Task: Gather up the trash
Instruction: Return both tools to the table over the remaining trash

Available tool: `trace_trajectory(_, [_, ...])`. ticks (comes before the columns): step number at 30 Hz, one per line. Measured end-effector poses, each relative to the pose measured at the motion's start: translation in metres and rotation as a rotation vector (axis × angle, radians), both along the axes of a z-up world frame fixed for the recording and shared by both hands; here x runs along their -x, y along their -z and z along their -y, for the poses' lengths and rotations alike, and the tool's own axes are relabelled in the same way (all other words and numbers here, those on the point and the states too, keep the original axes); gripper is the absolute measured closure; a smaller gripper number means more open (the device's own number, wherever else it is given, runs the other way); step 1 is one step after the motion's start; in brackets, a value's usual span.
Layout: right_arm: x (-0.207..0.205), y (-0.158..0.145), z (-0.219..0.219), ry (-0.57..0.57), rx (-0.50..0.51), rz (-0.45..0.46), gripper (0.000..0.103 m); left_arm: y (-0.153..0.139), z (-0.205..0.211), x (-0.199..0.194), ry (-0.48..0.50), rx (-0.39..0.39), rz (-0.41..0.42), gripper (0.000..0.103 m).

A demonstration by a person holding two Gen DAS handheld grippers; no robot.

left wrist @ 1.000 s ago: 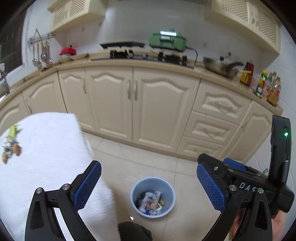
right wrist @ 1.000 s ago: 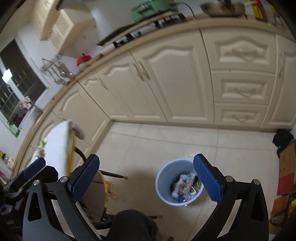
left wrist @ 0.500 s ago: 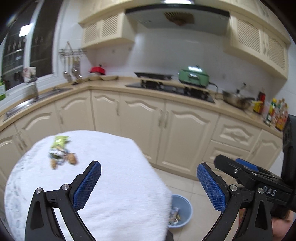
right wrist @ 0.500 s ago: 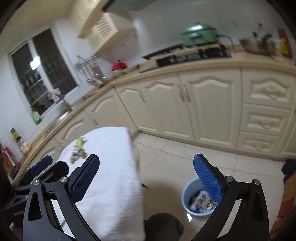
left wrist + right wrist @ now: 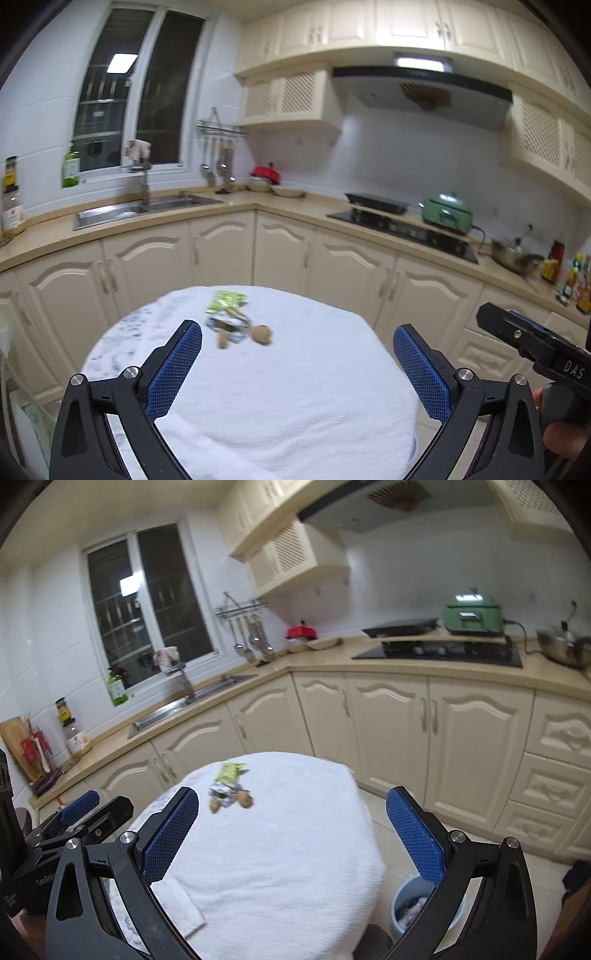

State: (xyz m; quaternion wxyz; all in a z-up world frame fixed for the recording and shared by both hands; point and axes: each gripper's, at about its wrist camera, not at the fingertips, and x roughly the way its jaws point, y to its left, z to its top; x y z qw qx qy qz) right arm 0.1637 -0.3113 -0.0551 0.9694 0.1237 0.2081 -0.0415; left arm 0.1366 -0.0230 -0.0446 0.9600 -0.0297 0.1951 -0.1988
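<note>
A small heap of trash lies at the far side of a table under a white cloth [image 5: 288, 398]: a green wrapper [image 5: 226, 300], a crumpled silver wrapper [image 5: 229, 325] and two brown nut-like bits [image 5: 261, 334]. The heap also shows in the right wrist view [image 5: 229, 788]. My left gripper [image 5: 297, 373] is open and empty, above the cloth, short of the trash. My right gripper [image 5: 291, 840] is open and empty over the same table [image 5: 288, 867]. A blue trash bin [image 5: 406, 910] with wrappers inside stands on the floor to the table's right.
Cream kitchen cabinets [image 5: 280, 254] wrap around behind the table. The counter holds a sink [image 5: 140, 210], a hob [image 5: 402, 229], a green cooker [image 5: 447, 214] and a pan [image 5: 513, 256]. The right gripper's body [image 5: 535, 350] shows at the right of the left view.
Both views have swung up from the floor and bin to the table top. The trash heap now lies ahead of both grippers. Both stay open.
</note>
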Motion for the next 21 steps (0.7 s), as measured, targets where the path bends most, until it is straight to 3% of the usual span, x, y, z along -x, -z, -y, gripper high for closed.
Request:
trace_trajectory(6, [-0.003, -0.01, -0.038, -0.056, 0.04, 0.029, 0.0, 0.002, -0.043, 0.042, -0.086, 0.005, 0.022, 0.001])
trace_trajectory(11, [-0.015, -0.006, -0.062, -0.084, 0.081, 0.008, 0.0, 0.008, -0.059, 0.054, -0.136, 0.01, 0.008, 0.001])
trace_trajectory(17, [-0.045, 0.017, -0.079, -0.14, 0.1, -0.05, 0.0, 0.017, -0.059, 0.046, -0.162, -0.003, -0.026, 0.001])
trace_trajectory(21, [-0.076, 0.04, -0.082, -0.166, 0.116, -0.112, 0.0, 0.021, -0.046, 0.011, -0.164, -0.027, -0.065, 0.001])
